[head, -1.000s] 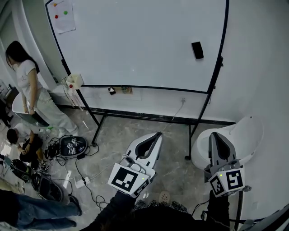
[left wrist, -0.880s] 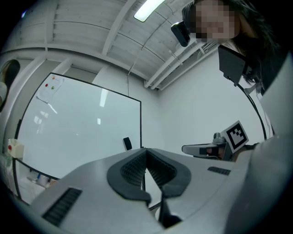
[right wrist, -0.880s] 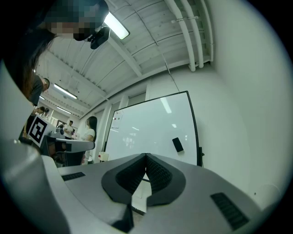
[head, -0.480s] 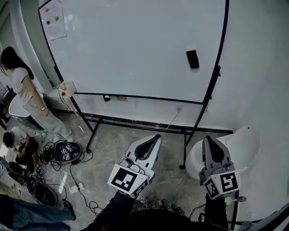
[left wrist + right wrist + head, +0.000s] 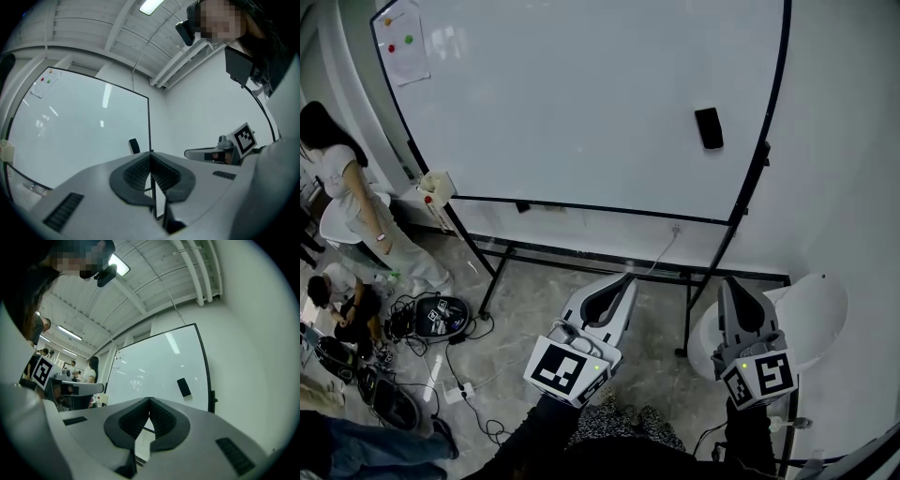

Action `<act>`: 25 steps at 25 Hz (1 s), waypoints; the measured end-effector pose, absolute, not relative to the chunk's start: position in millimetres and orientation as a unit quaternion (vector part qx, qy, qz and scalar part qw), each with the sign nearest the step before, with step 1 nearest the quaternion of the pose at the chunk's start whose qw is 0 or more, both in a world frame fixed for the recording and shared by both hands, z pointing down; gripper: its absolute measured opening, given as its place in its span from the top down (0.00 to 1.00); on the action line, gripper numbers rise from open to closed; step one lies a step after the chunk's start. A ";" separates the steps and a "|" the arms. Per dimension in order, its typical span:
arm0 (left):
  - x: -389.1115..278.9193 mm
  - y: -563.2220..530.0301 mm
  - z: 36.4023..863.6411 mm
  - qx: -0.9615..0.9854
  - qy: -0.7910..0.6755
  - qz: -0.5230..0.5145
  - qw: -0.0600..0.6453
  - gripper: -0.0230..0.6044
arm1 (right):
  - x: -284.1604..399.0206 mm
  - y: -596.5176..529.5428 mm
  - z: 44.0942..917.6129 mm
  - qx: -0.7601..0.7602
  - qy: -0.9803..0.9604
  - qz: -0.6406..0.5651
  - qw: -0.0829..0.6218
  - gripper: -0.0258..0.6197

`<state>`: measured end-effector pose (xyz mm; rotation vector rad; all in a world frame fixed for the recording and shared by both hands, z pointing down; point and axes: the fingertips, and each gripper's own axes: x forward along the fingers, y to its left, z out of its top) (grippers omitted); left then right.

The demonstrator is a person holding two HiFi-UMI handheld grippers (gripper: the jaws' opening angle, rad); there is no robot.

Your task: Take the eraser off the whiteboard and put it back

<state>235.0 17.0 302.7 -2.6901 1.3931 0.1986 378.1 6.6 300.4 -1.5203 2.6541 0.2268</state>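
A black eraser (image 5: 709, 127) sticks to the right part of the whiteboard (image 5: 581, 94), well ahead of both grippers. It also shows small in the left gripper view, eraser (image 5: 134, 146), and in the right gripper view, eraser (image 5: 183, 387). My left gripper (image 5: 624, 279) is held low in front of the board's stand, its jaws shut with nothing between them. My right gripper (image 5: 725, 284) is to its right, below the eraser, also shut and empty. Both point toward the board.
The whiteboard stands on a black frame (image 5: 727, 239) with legs on the floor. A white round chair (image 5: 811, 314) is at the right. At the left a person (image 5: 347, 197) stands, with bags and cables (image 5: 431, 319) on the floor. A paper with coloured magnets (image 5: 398, 42) is at the board's upper left.
The view has come a little closer to the whiteboard and both grippers have moved forward with it. The eraser stays on the board. Both jaws stay shut.
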 end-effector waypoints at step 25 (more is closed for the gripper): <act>184.2 -185.2 297.8 -0.919 0.383 0.077 0.054 0.95 | 318.6 -185.2 290.7 -0.563 0.820 0.102 0.023 0.95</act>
